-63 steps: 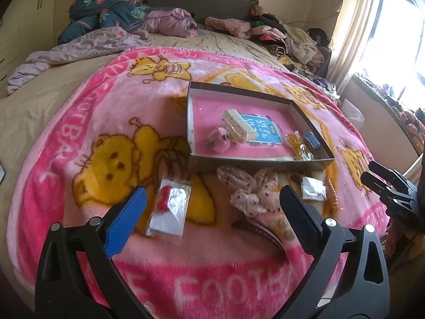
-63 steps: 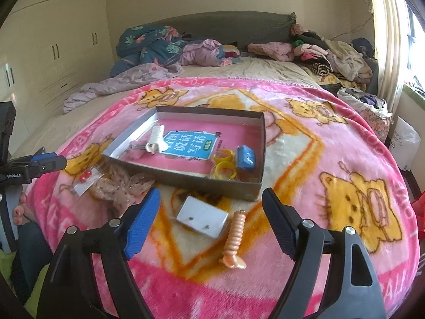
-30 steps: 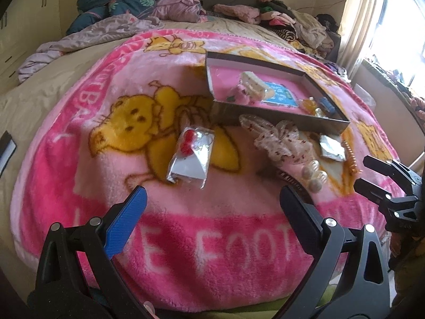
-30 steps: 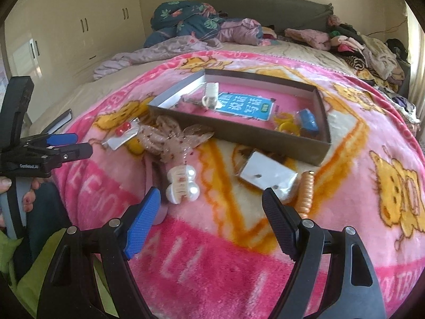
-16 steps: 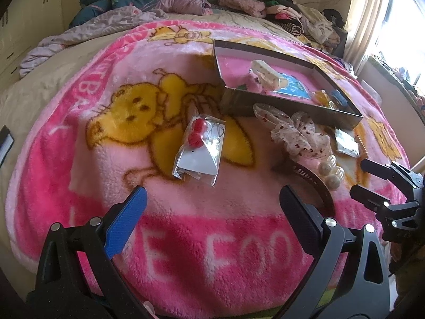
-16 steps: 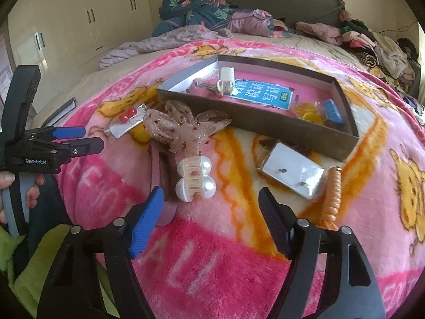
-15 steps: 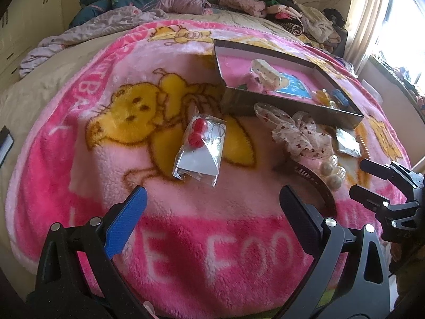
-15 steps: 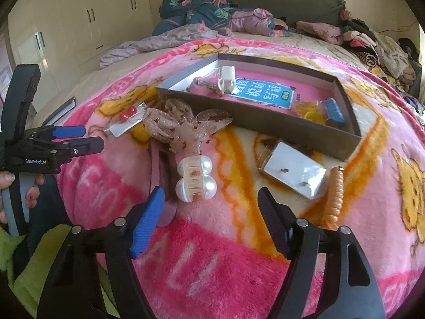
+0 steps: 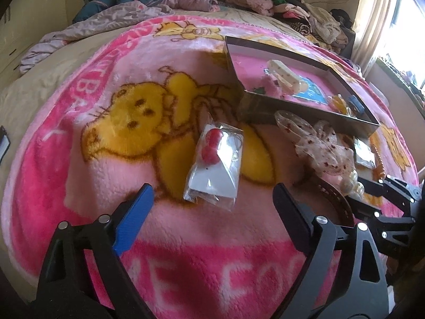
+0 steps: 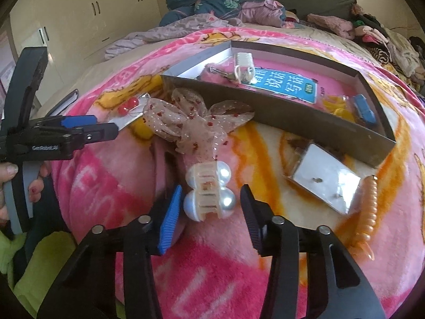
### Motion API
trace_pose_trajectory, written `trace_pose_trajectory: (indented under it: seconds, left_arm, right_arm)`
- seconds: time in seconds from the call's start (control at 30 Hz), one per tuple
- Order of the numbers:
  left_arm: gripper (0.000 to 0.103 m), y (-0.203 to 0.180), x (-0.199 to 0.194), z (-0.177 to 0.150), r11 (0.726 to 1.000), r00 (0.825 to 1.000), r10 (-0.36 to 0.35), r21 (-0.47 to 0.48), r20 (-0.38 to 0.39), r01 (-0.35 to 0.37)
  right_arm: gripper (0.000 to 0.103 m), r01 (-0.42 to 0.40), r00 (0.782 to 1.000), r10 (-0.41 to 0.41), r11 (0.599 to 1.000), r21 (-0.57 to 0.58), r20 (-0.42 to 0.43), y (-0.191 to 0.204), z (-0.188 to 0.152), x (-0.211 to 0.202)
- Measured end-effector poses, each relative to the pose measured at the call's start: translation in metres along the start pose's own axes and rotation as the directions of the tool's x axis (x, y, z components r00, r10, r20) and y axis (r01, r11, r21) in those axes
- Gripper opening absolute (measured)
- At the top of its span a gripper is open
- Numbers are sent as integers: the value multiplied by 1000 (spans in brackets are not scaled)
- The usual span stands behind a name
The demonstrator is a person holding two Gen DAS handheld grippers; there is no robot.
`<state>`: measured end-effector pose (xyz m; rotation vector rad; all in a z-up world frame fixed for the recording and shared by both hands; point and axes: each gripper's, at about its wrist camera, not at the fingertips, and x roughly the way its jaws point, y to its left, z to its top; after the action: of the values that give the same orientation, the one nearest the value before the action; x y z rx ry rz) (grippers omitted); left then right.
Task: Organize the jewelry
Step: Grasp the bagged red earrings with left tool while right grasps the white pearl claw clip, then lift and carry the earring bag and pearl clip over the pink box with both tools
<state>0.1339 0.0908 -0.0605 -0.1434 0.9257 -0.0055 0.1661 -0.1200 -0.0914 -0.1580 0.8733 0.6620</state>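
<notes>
Jewelry sits scattered on a pink cartoon blanket [image 9: 79, 175] over a bed.

Left wrist view: clear packet w/ red bead earrings [image 9: 216, 163] at frame centre, just beyond and between the tips of the left gripper [image 9: 212, 207]. Its jaws are wide apart and closing, nothing pinched. Shallow grey box [image 9: 305, 111] at upper right, holding a cream clip, a blue card & small bits. Sheer dotted bow [image 9: 318, 143] lies against the box's near wall. Right gripper [image 9: 372, 188] comes in at the right edge.

Right wrist view: pearl claw clip [image 10: 209, 191] at lower centre, between the fingers of the right gripper, jaws closing. Blue pad looks nearly on the left pearl; can't tell if it touches; the black finger stands clear. Bow just above the clip, box across upper right. Silver packet [image 10: 324, 178] & orange beaded clip [image 10: 368, 207] at right. Left gripper at left edge, a hand [image 10: 16, 183] on its handle.
</notes>
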Motion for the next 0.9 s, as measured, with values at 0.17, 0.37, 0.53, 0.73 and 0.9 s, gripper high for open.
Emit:
trace_pose_trajectory:
  seconds: [0.17, 0.37, 0.53, 0.73, 0.9]
  left_arm:
    - [76, 1, 8, 7, 1000, 1000, -2, -2, -4, 2]
    - [60, 1, 23, 15, 1000, 1000, 6, 12, -15, -6]
    - [40, 1, 30, 19, 999, 1000, 14, 32, -23, -13]
    - [34, 0, 25, 16, 999, 1000, -11, 34, -15, 12]
    - [34, -4, 13, 12, 998, 999, -51, 25, -6, 51]
  right_arm:
    - [37, -2, 1000, 3, 1000, -11, 9, 4, 2, 4]
    - [36, -3, 1000, 4, 1000, -11, 23, 5, 3, 4]
    - [36, 4, 1000, -4, 1000, -2, 29, 2, 5, 2]
    - [36, 19, 999, -20, 1000, 16, 32, -4, 2, -6]
    - [36, 40, 998, -41, 999, 35, 37, -11, -3, -16]
